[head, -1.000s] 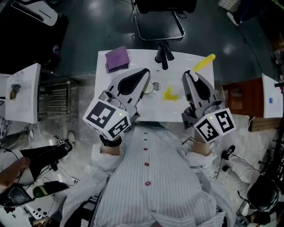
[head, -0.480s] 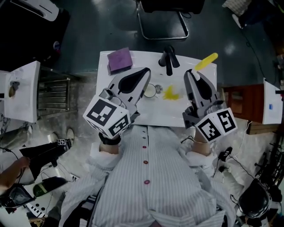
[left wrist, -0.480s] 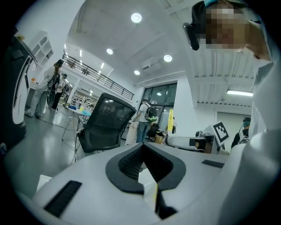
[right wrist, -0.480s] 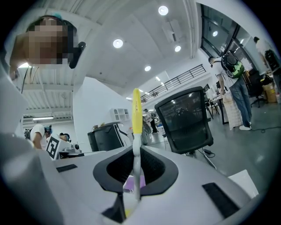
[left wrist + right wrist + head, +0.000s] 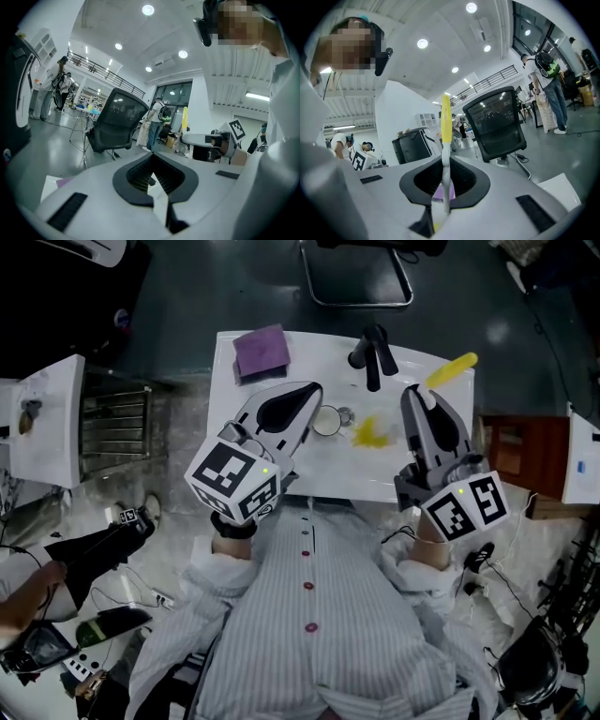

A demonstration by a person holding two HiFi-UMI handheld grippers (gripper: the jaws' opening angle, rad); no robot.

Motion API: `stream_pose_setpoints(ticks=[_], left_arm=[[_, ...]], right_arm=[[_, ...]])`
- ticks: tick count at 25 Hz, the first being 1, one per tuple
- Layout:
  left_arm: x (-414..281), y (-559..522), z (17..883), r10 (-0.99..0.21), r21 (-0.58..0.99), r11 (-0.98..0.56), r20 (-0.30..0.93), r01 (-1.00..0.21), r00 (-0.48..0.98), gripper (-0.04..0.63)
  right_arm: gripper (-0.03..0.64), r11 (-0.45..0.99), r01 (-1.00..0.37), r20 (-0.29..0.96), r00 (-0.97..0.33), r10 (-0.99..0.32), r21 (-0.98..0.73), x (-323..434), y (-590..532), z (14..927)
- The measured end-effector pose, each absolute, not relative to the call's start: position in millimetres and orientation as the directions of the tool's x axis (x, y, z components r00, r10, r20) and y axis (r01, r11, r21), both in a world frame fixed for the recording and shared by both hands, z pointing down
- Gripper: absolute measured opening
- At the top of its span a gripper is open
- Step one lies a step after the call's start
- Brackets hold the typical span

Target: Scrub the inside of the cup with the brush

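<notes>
A small clear cup (image 5: 327, 420) stands on the white table (image 5: 309, 474). My left gripper (image 5: 313, 393) lies just left of it with its tip beside the rim. Its jaws are shut (image 5: 153, 161), and I see nothing between them. My right gripper (image 5: 418, 397) hovers over the table's right part, shut on the brush (image 5: 451, 368). The brush's white stem and yellow end stick out past the jaws (image 5: 446, 136). A yellow patch (image 5: 372, 432) lies on the table between the cup and the right gripper.
A purple cloth (image 5: 261, 351) lies at the table's far left corner. A black tap-like fixture (image 5: 372, 353) stands at the far edge, with an office chair (image 5: 361, 277) behind it. White side tables (image 5: 52, 432) flank the left side. Cables cover the floor.
The head view has shifted, so the table sits lower and further right in the picture. Both grippers keep their places relative to the cup, and the brush stays in the right jaws.
</notes>
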State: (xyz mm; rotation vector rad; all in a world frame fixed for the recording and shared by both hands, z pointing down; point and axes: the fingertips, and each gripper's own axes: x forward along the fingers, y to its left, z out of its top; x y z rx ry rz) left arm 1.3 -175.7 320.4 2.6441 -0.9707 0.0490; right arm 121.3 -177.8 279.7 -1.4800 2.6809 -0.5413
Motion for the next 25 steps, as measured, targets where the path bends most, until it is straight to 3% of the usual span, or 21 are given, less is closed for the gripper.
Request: stream_pose_setpoints(ticks=[19,25], left_arm=[[11,-170,475,-0.481,0.338,-0.745,0.326,-0.575,0.814,0.012],[20,-157,516,-0.380,0.331,-0.791,0.394,-0.515,0.837,0.118]], right_arm=[[0.058,0.391,-0.825,0.266,-0.517,-0.813,-0.408,124,-184,377],[0.058,0.356,-0.834,0.275,-0.492,-0.826,-0.423,130,-182,391]])
